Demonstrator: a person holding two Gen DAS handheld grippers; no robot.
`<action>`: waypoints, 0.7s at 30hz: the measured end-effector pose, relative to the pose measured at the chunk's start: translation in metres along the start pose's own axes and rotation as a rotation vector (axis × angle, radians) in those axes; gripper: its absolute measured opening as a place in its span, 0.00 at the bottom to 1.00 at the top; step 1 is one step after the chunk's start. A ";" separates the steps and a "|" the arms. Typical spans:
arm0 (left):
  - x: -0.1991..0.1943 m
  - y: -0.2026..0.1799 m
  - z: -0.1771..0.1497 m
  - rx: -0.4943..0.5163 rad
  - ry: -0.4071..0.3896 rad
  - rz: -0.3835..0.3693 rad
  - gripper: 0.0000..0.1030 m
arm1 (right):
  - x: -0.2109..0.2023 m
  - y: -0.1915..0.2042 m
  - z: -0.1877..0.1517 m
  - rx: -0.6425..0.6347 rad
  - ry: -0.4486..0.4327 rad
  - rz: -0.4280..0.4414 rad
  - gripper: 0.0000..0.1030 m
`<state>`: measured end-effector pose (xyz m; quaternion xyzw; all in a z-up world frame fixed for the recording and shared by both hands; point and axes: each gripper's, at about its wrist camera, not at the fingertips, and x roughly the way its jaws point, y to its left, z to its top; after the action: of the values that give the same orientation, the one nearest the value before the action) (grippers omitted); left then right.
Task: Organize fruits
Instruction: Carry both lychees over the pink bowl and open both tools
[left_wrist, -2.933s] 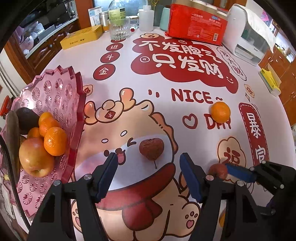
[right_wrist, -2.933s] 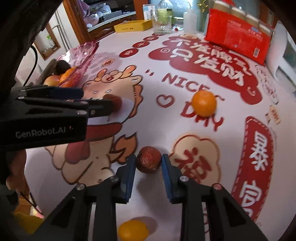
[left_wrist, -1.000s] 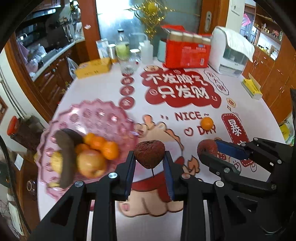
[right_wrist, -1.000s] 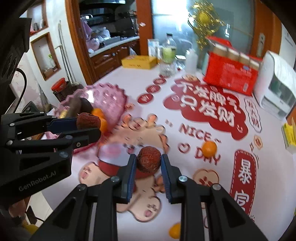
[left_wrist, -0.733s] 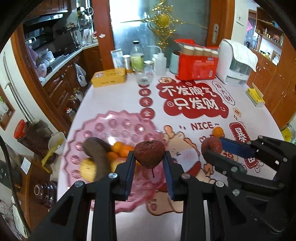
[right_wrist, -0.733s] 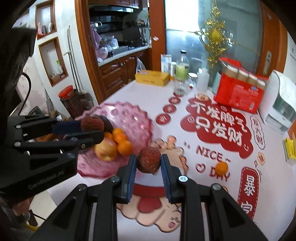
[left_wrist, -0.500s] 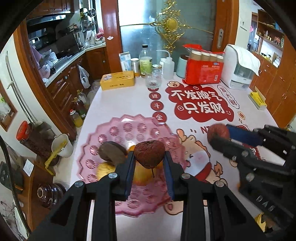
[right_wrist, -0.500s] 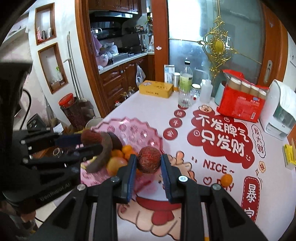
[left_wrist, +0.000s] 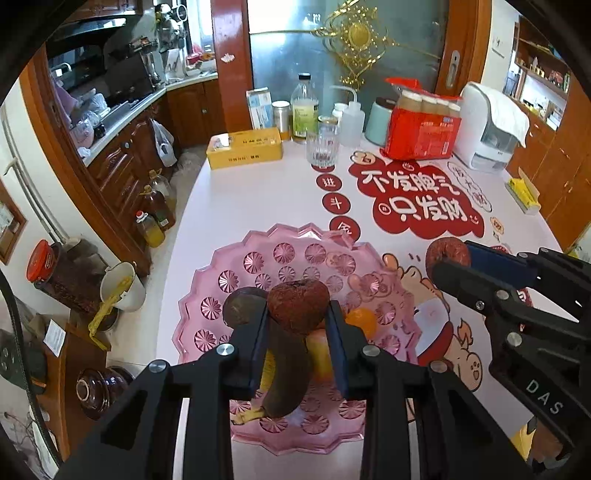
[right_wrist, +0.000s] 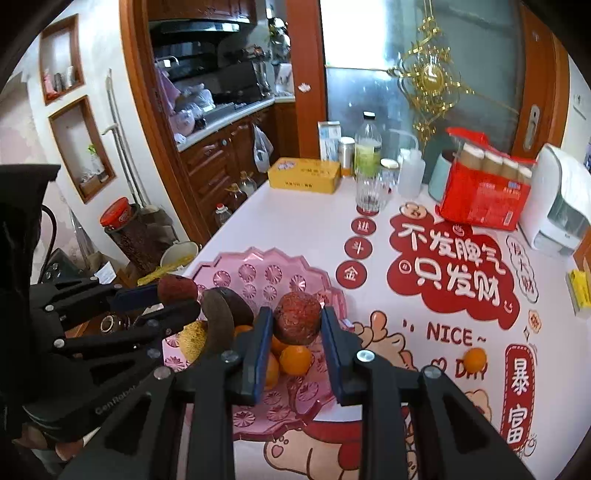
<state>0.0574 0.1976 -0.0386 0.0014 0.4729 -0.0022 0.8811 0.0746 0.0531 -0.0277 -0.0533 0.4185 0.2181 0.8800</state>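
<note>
while above the pink tray (left_wrist: 258, 258), each gripper — left gripper (left_wrist: 297, 328), right gripper (right_wrist: 296, 332) — clamps a lychee (left_wrist: 298, 308)

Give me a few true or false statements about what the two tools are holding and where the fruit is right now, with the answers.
1. The left tool grips a dark red fruit. True.
2. The right tool is open. False: it is shut on another red fruit.
3. The pink tray has no fruit in it. False: oranges and other fruit lie in it.
4. One orange sits on the table outside the tray. True.
</note>
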 end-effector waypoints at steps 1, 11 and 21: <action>0.004 0.001 0.000 0.005 0.008 -0.003 0.28 | 0.003 0.000 -0.001 0.005 0.006 -0.004 0.26; 0.043 0.007 0.002 0.044 0.068 -0.016 0.28 | 0.040 0.002 -0.007 0.050 0.071 -0.042 0.26; 0.078 0.010 0.004 0.073 0.124 -0.015 0.28 | 0.074 0.007 -0.018 0.069 0.148 -0.074 0.26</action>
<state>0.1041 0.2075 -0.1014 0.0298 0.5260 -0.0260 0.8496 0.1000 0.0792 -0.0953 -0.0543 0.4874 0.1660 0.8555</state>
